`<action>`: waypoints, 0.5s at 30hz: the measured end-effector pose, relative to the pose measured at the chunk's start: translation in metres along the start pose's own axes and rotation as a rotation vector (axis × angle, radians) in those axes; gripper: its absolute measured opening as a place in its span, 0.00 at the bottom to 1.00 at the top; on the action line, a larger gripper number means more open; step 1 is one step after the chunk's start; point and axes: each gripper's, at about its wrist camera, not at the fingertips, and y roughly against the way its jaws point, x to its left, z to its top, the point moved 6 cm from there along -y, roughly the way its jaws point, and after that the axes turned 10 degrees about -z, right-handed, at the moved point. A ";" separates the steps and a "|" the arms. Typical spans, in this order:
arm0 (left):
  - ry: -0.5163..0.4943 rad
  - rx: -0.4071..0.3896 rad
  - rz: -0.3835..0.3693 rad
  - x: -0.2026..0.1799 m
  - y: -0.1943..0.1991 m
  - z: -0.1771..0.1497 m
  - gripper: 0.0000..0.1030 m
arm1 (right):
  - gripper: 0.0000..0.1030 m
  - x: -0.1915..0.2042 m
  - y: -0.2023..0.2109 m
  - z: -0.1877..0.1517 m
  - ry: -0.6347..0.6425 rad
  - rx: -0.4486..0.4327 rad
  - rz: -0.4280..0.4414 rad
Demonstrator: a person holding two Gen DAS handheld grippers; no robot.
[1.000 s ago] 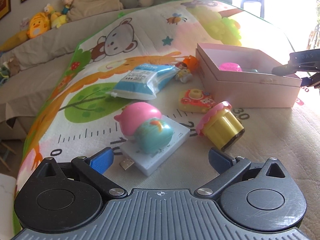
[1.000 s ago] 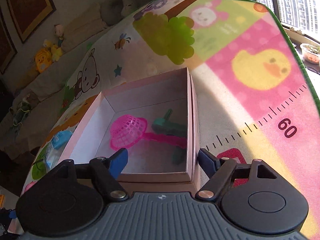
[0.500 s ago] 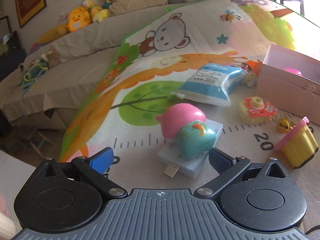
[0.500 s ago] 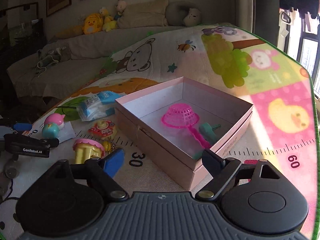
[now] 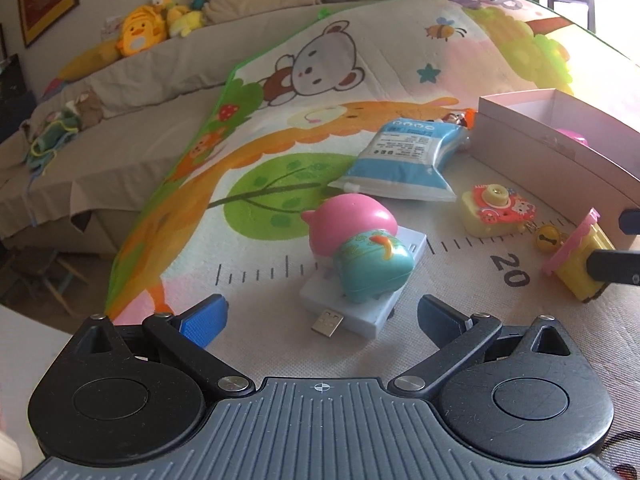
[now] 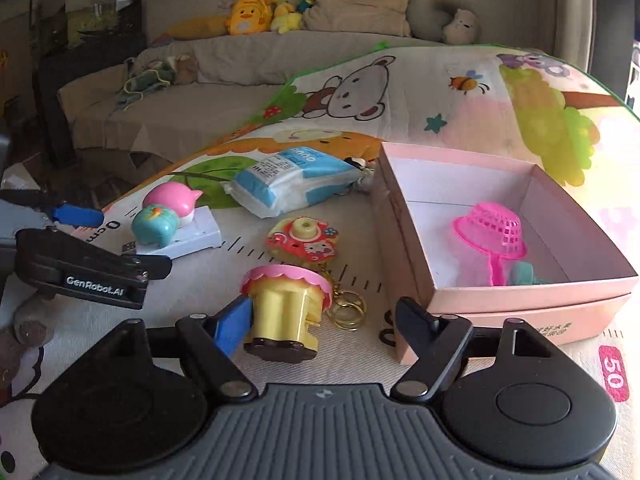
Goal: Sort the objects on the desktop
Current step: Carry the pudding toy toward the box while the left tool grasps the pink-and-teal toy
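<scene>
Sorting looks barely begun: only a pink plastic mesh scoop [image 6: 490,229] and a small teal piece beside it lie inside the shallow pink cardboard box [image 6: 472,300]. Left out on the cartoon play mat [image 5: 280,168] are a blue-and-white packet [image 6: 294,180], a red-and-yellow toy camera [image 6: 303,239] and a pink-and-teal egg-shaped doll [image 5: 362,246] lying on a white USB block [image 5: 360,308]. The right tongs [image 6: 320,320] are closing around a tipped yellow cupcake toy with pink frosting [image 6: 286,304], not yet clamped. The left tongs [image 5: 320,316] hang released before the doll.

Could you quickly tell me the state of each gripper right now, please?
Left gripper: open, holding nothing.
Right gripper: jaws closing around the yellow cupcake toy, not yet gripping it.
</scene>
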 end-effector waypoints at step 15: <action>-0.057 -0.007 -0.110 -0.043 -0.013 0.011 1.00 | 0.76 -0.072 0.026 -0.007 -0.050 -0.067 -0.112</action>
